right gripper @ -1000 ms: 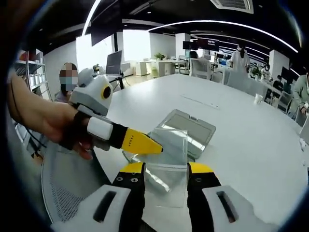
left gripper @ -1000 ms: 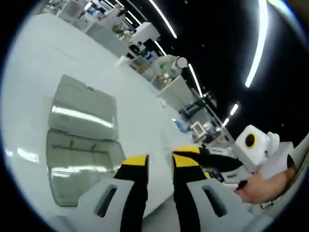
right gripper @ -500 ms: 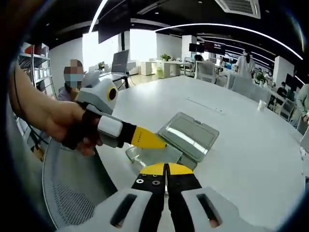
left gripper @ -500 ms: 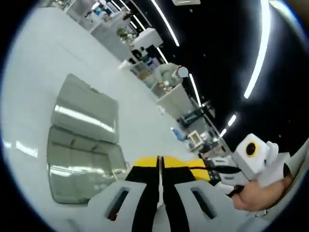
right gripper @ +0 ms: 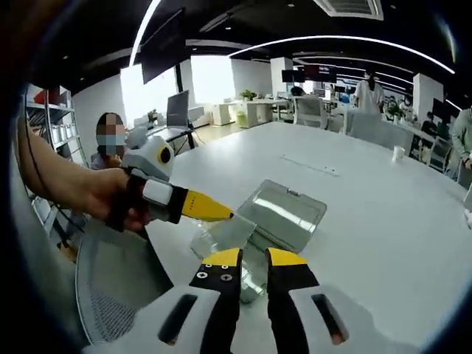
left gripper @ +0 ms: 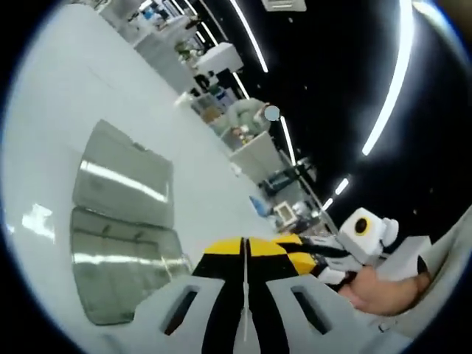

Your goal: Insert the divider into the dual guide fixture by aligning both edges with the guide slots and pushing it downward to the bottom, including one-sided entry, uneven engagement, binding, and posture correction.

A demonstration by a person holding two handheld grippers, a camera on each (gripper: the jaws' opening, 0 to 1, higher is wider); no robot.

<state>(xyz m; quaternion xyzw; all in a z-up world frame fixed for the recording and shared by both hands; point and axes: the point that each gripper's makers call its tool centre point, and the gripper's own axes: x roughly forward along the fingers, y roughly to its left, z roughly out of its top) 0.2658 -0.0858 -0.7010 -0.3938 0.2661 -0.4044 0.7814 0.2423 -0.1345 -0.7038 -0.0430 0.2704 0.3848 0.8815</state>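
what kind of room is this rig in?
Likely an open-plan office or lab: a large white table, rows of desks with monitors behind it, and long ceiling strip lights.

Two hand-held grippers with yellow-tipped black jaws on pale grey bodies

The left gripper [left gripper: 244, 247] has two black jaws capped in yellow, rising from a light grey moulded body with a dark slanted slot on each side; seen from the right gripper view, it [right gripper: 227, 216] tapers to a yellow point behind a white block and a black section, gripped by a hand [right gripper: 103, 195] with a black strap across it and a thin dark cable running up along the forearm. The right gripper [right gripper: 252, 257] is built alike: yellow tips, black jaws with small silver screws on the left one, grey body with dark slots. In the left gripper view it [left gripper: 299, 243] shows yellow and black jaws, held by the other hand [left gripper: 383, 291].
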